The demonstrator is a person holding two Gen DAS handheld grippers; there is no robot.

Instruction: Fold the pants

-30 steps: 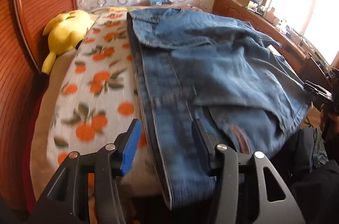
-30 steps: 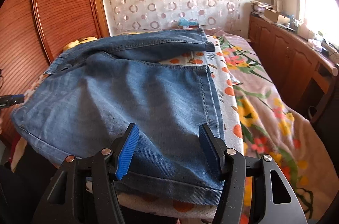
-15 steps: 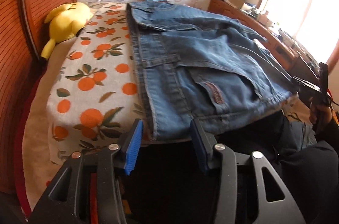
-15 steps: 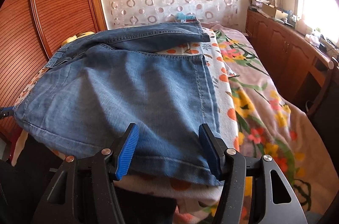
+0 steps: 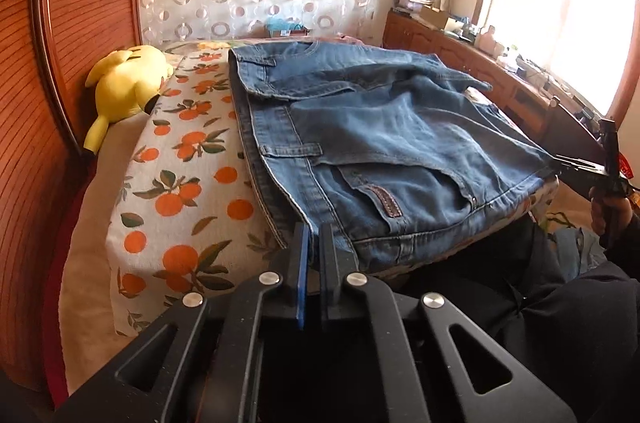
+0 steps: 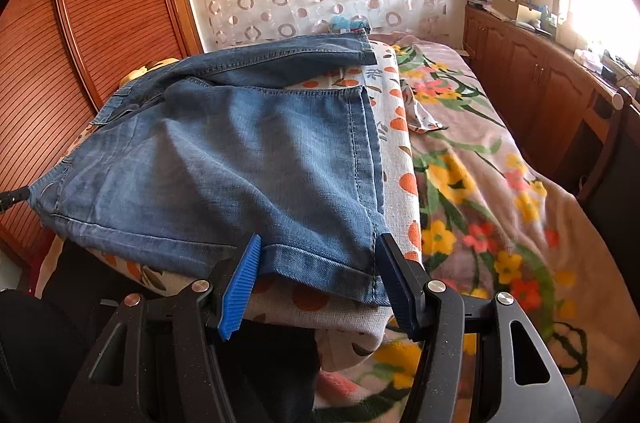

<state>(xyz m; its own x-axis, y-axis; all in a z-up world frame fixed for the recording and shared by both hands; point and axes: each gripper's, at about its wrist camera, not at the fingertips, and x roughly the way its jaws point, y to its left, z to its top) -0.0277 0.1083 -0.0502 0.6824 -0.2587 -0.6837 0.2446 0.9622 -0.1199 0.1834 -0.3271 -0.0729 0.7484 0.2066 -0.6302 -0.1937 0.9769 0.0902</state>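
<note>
Left wrist view: one bed (image 5: 100, 207) is seen, spread with one orange-print sheet (image 5: 188, 183), and one pair of jeans (image 5: 392, 151) is laid across its near end, partly folded, the waistband corner at about 6 o'clock and the bulk reaching toward 1 o'clock. In the right wrist view one floral blanket (image 6: 480, 183) is seen at 3 o'clock of the jeans (image 6: 224, 159), whose near hem overhangs the bed's edge. The denim is judged thick, soft and fairly heavy: it should drape rather than hold a shape, is unlikely to slip, and nothing about it is fragile. Hold is best taken at doubled edges, the waistband corner and the hem corner, where several layers can be pinched together. One yellow plush toy (image 5: 128, 83) is lying at 10 o'clock, well apart from the jeans. Two grippers are counted. The left gripper (image 5: 313, 235) has just been closing; its jaws are pressed together at the waistband corner, though whether cloth is caught between them cannot be told. The right gripper (image 6: 316, 275) is held spread, the hem corner lying between its fingers without being pressed.
</note>
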